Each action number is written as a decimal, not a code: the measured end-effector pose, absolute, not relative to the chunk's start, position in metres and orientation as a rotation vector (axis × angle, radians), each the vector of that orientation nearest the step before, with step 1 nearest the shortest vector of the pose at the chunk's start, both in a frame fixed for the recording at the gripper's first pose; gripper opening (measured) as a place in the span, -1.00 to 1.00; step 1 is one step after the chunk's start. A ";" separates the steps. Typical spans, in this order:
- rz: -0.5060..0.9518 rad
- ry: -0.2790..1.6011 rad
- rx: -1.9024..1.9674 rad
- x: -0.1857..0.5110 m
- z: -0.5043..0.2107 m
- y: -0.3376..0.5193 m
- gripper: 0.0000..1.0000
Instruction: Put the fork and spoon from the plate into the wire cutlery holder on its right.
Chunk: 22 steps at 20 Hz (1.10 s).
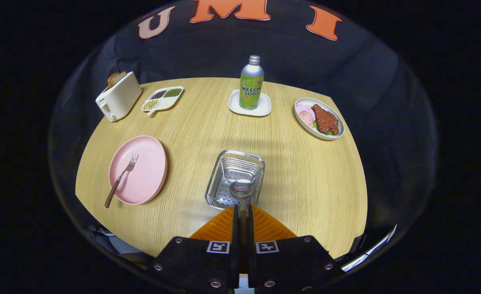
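Gripper (242, 210) fingers pinch a steel spoon (242, 190) by its handle, bowl poised over the wire cutlery holder (235, 178) mid-table, seemingly ready to drop in. Brown-handled fork (121, 179) lies on the round pink plate (146, 179) near the left edge.

A light wooden table (305, 179) stands before dark cloth walls.

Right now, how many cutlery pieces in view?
2. The fork lies on the pink plate; the spoon is clamped in the gripper, its bowl over the wire cutlery holder. None seem hidden.
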State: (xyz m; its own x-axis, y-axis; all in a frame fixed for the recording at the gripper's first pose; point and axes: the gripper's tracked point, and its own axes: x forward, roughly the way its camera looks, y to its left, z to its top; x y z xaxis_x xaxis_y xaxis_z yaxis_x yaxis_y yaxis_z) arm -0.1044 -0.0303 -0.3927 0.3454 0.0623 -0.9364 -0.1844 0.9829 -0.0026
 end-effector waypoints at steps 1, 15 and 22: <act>0.157 1.189 -0.110 -0.098 -0.390 -0.029 -0.81; 0.069 0.657 -0.040 -0.015 -0.298 -0.011 0.20; 0.048 0.442 -0.041 -0.007 -0.259 0.023 0.75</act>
State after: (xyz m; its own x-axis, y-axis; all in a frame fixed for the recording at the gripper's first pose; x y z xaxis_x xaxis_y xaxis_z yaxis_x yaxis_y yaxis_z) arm -0.0067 0.0227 -0.2592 0.9028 0.0372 -0.4283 -0.0552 0.9980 -0.0297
